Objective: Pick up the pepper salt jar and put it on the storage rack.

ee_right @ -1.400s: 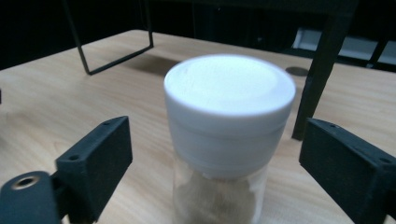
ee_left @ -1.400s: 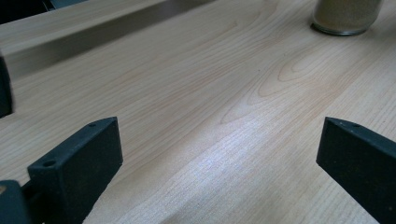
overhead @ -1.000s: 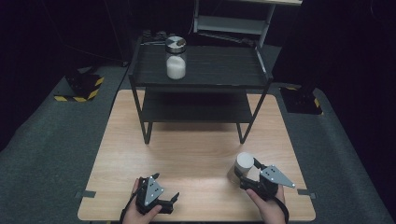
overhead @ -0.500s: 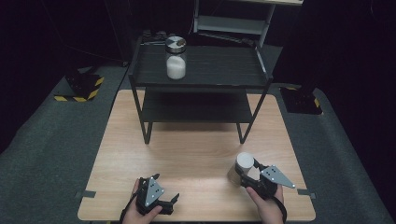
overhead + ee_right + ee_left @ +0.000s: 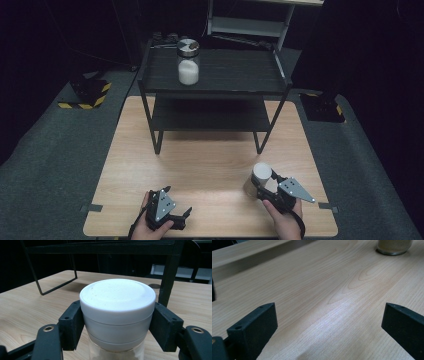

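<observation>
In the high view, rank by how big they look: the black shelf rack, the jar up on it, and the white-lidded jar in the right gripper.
1. Black shelf rack, by far.
2 and 3. Jar on the rack and white-lidded jar: alike, distances differ, so unranked.

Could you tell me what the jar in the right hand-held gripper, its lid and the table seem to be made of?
The jar looks like clear glass or plastic: tan powder shows through it. Its white lid appears to be matte plastic, smooth with moulded ridges. The table has a pale wood-grain surface with a soft sheen; solid wood or laminate cannot be told. The right hand-held gripper clamps the lid.
</observation>
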### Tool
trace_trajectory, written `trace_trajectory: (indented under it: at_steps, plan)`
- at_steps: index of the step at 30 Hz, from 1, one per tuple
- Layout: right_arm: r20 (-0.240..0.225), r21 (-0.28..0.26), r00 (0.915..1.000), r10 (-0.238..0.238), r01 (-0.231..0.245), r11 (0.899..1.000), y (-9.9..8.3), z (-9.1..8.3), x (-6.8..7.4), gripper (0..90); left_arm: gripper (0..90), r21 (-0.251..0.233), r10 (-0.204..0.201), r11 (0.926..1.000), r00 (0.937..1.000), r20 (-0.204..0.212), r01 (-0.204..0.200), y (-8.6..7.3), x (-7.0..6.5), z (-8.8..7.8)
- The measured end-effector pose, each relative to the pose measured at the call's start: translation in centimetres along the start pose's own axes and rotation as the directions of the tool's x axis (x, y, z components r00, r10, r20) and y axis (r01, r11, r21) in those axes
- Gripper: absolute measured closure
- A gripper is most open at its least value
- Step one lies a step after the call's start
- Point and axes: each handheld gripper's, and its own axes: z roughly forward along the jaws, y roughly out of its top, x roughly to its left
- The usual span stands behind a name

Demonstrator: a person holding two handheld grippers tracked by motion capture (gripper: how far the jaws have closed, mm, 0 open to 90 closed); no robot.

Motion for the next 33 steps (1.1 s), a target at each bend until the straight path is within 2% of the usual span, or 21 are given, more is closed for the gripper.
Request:
trace_trajectory:
  at_steps: [10,16,19,25,30,33]
  plan:
    - [0.004,0.008,1.0000,-0.007,0.007,1.000,0.3,-0.1,0.2,34.2,0.8,0.002,0.001,1.0000,1.0000,0.004,-0.001,0.0,0.0,0.0]
    - [0.007,0.012,1.0000,0.007,-0.007,1.000,0.5,-0.4,0.2,34.2,0.8,0.018,0.009,0.9998,0.9999,0.012,-0.009,0.3,0.1,0.2]
    - [0.009,0.004,0.9999,0.006,-0.006,1.000,0.8,-0.7,0.3,34.2,0.8,0.024,0.000,0.9997,0.9997,0.022,0.000,0.5,0.4,0.3]
    - [0.011,-0.012,0.9999,-0.007,0.007,1.000,2.1,-1.3,1.0,34.2,0.8,0.011,-0.026,0.9996,0.9991,0.034,0.026,0.2,0.8,0.2]
    - [-0.002,-0.058,0.9997,-0.025,0.025,0.998,3.5,-2.3,1.6,34.2,0.8,0.009,-0.044,0.9990,0.9987,0.027,0.044,0.1,0.8,0.1]
    - [-0.015,-0.077,0.9992,-0.036,0.035,0.996,4.7,-3.0,1.9,34.2,0.8,0.010,-0.041,0.9991,0.9988,0.025,0.041,0.2,0.7,0.1]
